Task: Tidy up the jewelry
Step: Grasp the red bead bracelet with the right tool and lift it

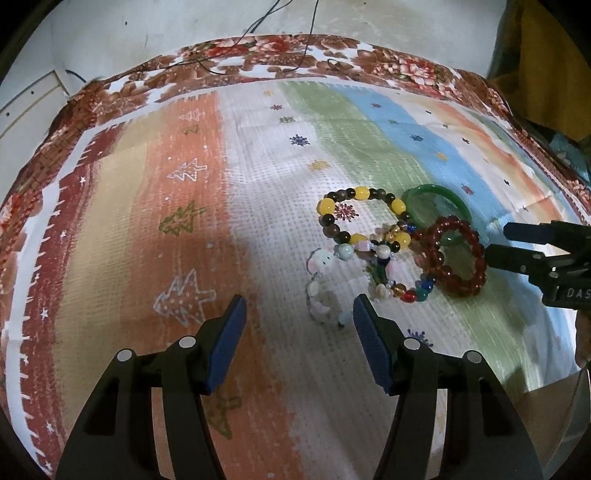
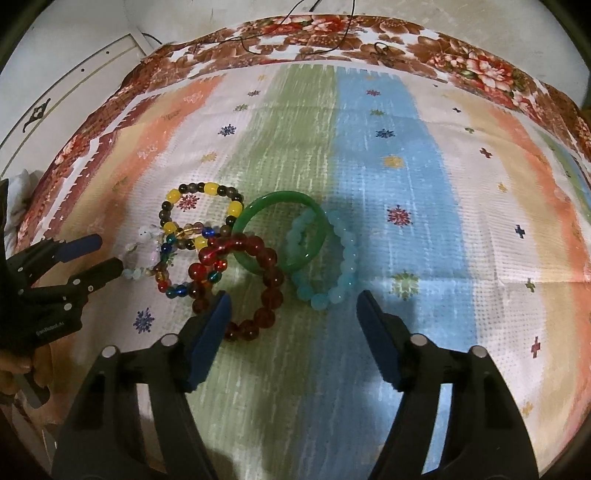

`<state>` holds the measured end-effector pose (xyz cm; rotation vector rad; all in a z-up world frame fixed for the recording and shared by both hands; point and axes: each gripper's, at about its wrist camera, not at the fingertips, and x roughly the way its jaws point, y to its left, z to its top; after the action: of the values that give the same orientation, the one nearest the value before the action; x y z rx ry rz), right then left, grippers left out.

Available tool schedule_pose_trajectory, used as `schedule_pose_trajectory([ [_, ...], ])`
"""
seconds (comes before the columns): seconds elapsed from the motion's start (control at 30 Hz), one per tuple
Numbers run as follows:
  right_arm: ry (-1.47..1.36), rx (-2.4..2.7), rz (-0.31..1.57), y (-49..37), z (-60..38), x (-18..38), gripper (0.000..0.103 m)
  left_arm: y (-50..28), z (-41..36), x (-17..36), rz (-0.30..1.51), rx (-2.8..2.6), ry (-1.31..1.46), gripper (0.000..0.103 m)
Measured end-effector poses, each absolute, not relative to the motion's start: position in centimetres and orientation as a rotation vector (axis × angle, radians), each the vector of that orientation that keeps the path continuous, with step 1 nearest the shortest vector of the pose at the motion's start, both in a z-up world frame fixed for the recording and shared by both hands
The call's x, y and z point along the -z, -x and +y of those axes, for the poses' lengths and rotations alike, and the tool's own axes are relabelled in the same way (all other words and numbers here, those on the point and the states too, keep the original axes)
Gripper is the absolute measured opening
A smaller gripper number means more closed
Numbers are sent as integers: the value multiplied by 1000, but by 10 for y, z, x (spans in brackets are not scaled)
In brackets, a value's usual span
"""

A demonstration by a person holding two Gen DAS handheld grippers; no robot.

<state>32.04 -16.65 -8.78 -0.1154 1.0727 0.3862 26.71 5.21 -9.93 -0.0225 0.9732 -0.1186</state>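
Observation:
Several bracelets lie tangled in a pile on a striped cloth (image 2: 388,177). They are a yellow-and-brown bead bracelet (image 2: 173,195), a multicolour bead bracelet (image 2: 177,291), a white translucent bracelet (image 1: 321,291), a dark red bead bracelet (image 2: 271,275), a green bangle (image 2: 280,201) and a pale blue bead bracelet (image 2: 345,266). My left gripper (image 1: 299,314) is open and empty, just in front of the white bracelet. My right gripper (image 2: 293,308) is open and empty, its left finger over the red bracelet's near edge. Each gripper also shows in the other's view, the right one (image 1: 498,245) and the left one (image 2: 107,256).
The striped cloth (image 1: 258,184) lies over a floral-bordered cover (image 1: 280,48). Thin black wires (image 1: 258,26) hang down the wall at the back. A white door or cabinet panel (image 2: 74,85) stands at the left.

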Motion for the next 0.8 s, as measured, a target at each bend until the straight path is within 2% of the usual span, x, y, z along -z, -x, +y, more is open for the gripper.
schedule_pose_trajectory([
  [0.33, 128, -416, 1089, -330, -158, 100, 55, -281, 48, 110, 993, 133, 18, 59],
  [0.4, 136, -423, 1092, -331, -156, 100, 43, -283, 46, 113, 999, 123, -1, 54],
  [0.5, 154, -419, 1092, -332, -155, 102, 34, -284, 46, 115, 1007, 116, -13, 48],
  [0.53, 159, -420, 1091, -332, -154, 103, 32, -285, 46, 115, 1009, 113, -19, 43],
  [0.6, 161, -429, 1098, -332, -154, 104, 19, -285, 47, 116, 1011, 114, -23, 32],
  [0.67, 166, -435, 1104, -331, -153, 105, 15, -284, 48, 116, 1015, 122, -30, 15],
  [0.73, 177, -437, 1103, -331, -152, 105, 15, -283, 50, 116, 1018, 130, -30, 8],
  [0.8, 177, -442, 1106, -330, -153, 104, 15, -282, 52, 115, 1014, 136, -24, 8],
])
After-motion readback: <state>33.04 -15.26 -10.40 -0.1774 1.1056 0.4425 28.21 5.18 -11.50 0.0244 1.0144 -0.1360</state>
